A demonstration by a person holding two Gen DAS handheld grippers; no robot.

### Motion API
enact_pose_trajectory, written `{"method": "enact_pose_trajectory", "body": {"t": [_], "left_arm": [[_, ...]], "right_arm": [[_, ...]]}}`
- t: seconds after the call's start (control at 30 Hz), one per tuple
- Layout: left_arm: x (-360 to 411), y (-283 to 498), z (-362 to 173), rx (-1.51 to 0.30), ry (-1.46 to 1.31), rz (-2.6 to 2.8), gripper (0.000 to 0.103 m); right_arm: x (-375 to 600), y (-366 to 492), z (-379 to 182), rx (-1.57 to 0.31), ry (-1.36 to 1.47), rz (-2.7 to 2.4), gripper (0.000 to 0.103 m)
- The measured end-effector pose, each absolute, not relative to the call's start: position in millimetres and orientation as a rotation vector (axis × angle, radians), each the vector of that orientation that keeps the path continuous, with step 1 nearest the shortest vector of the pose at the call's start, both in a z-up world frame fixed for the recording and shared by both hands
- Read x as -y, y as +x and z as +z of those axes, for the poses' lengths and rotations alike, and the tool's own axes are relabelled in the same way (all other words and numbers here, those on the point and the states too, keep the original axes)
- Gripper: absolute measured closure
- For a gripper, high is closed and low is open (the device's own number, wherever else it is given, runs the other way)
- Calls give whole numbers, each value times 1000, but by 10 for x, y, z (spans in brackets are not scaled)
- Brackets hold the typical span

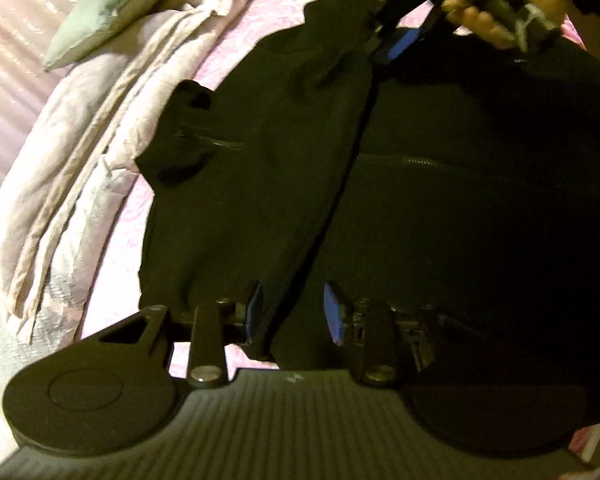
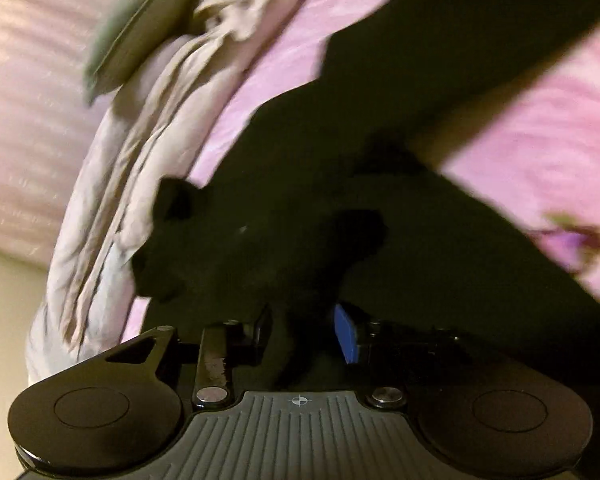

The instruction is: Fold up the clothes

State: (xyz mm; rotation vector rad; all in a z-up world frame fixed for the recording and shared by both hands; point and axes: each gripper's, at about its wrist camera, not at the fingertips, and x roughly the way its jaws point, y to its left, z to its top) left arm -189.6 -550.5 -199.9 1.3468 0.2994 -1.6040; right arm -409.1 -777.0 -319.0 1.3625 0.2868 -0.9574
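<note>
A bed covered with a pink patterned sheet (image 1: pixel 236 40) fills both views, with a rumpled pale blanket (image 1: pixel 80 152) bunched along its left side and a pale green cushion (image 1: pixel 108 4) lying at the blanket's far end.

A black zip-up garment (image 1: pixel 440 208) is spread across the sheet to the right of the blanket, its front zipper running from near centre toward the far right and a pocket zipper crossing its right half.

The left gripper (image 1: pixel 294 312) sits at the garment's near edge. Its blue-padded fingers (image 1: pixel 334 316) stand part open, and the near end of the front edge lies in the gap between them; the pads do not appear to press on the cloth.

The right gripper (image 1: pixel 400 36) is at the far end of the garment, held in a hand (image 1: pixel 500 4), one blue pad showing above the black fabric near the collar. In the right wrist view, which is blurred, its jaws (image 2: pixel 304 334) are parted with dark cloth lying between and beneath them, not pinched. A dark band of the garment stretches off toward the far right of the sheet.
</note>
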Motion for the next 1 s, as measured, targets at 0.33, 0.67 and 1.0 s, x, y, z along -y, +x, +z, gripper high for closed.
{"method": "enact_pose_trajectory", "body": {"t": [0.33,0.67,1.0], "left_arm": [[6148,-2343,-2212,-275,1375,-1705,71],[6655,-2968,-2578,-256,1445,-1804,70],[6813,-3133,-2591,-229,1454,-1843,70]], "right_arm": [[7824,-5830,-3157,-83,1386,-1296,42],[8556,-7018,-3312,273,1344,-1573,42],[8747,-7127,-3095,241,1288,-1584,98]]}}
